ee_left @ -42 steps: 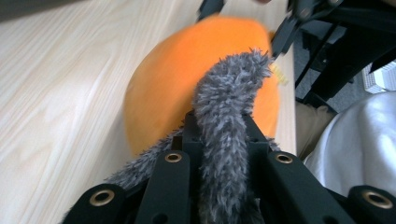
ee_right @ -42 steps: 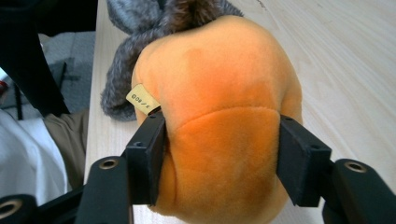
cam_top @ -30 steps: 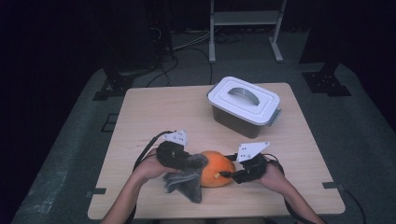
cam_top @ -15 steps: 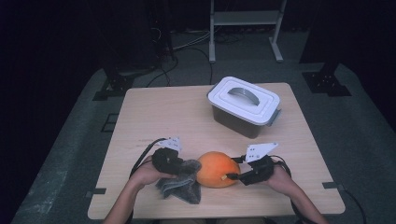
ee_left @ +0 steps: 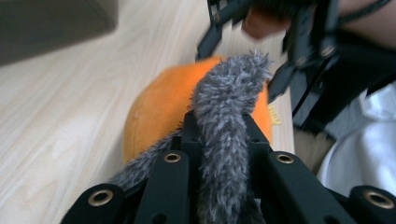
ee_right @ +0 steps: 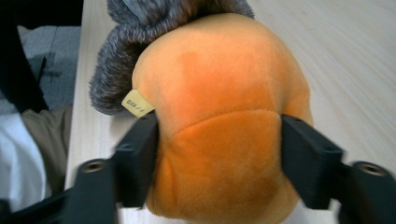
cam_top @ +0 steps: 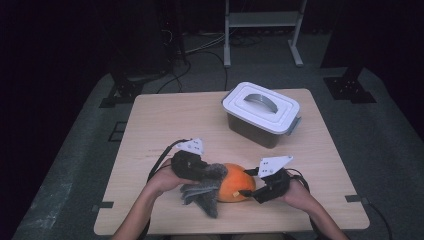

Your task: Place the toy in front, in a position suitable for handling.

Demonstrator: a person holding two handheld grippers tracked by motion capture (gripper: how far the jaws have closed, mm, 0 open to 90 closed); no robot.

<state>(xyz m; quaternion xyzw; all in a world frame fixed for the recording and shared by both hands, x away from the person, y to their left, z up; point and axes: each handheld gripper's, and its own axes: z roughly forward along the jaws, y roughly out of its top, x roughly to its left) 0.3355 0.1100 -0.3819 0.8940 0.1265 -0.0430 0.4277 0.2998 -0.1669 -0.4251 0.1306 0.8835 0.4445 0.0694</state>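
An orange plush toy [cam_top: 235, 182] with grey furry limbs [cam_top: 202, 194] lies near the table's front edge. My left gripper [cam_top: 212, 172] is shut on one grey furry limb [ee_left: 229, 93], which runs up between its jaws [ee_left: 219, 130] over the orange body [ee_left: 159, 112]. From the right, my right gripper [cam_top: 252, 187] straddles the orange body [ee_right: 219, 70]. Its jaws [ee_right: 219, 158] have just been opening, and both pads still dent the plush's sides. A small yellow tag [ee_right: 137, 102] sticks out beside one pad.
A grey-lidded plastic box [cam_top: 260, 112] with a handle stands at the back right of the wooden table [cam_top: 165, 120]. The person's forearms come in over the front edge. A metal rack and cables stand on the floor beyond the table.
The left hand dipped toward the front edge with the grey limb, then came back up. The right gripper shifted slightly to the right. The plush stays where it was.
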